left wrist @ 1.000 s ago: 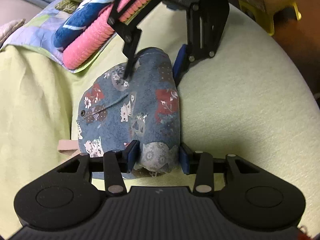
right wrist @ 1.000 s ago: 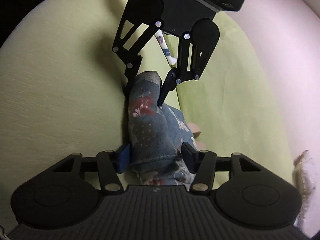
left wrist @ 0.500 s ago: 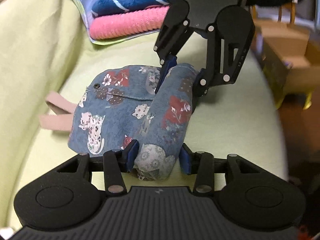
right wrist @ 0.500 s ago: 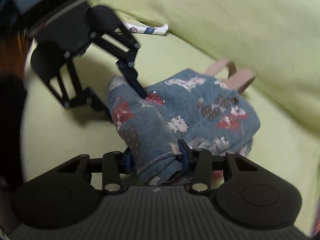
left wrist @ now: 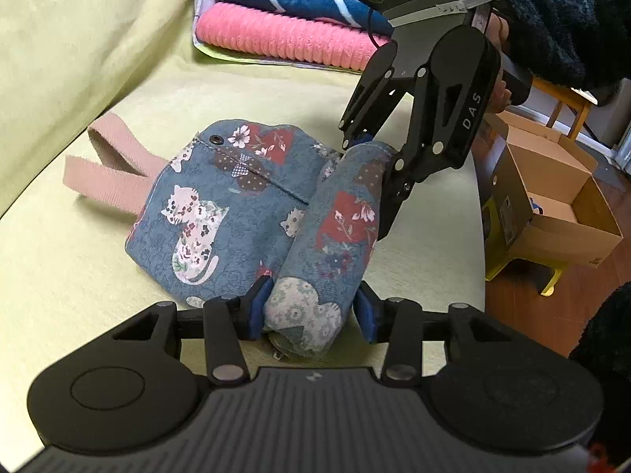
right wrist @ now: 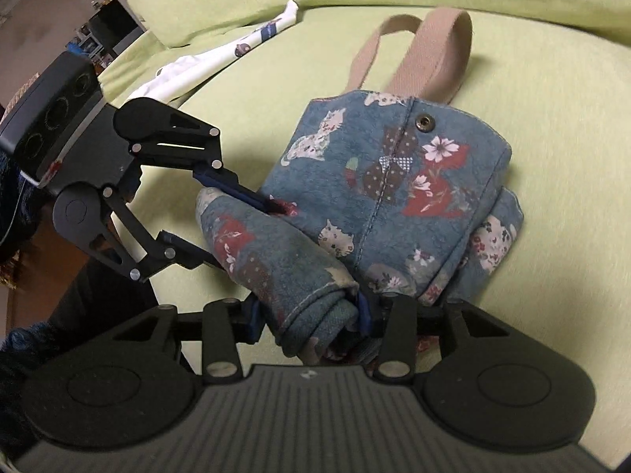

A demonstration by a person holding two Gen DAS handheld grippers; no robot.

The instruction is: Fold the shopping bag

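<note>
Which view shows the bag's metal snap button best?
Right wrist view. The silver metal snap button faces the camera, large and sharp near the top edge of the blue cat-print fabric shopping bag, below the beige webbing handles. The left wrist view shows the same snap smaller and dark.

Rolled edge of the shopping bag (left wrist: 221, 213) was lying along the sofa cushion (left wrist: 79, 276) a second ago; now lifted and turned over onto the flat body of the bag. Both wrist views rotated: left gripper (left wrist: 311, 307) and right gripper (right wrist: 307, 315) have rolled and risen with the roll (left wrist: 339, 236) between them. Pink handles (left wrist: 106, 173), mostly hidden before, now fully in view. Right fingers (right wrist: 364, 313) drew in slightly, pressing the roll tighter.
</note>
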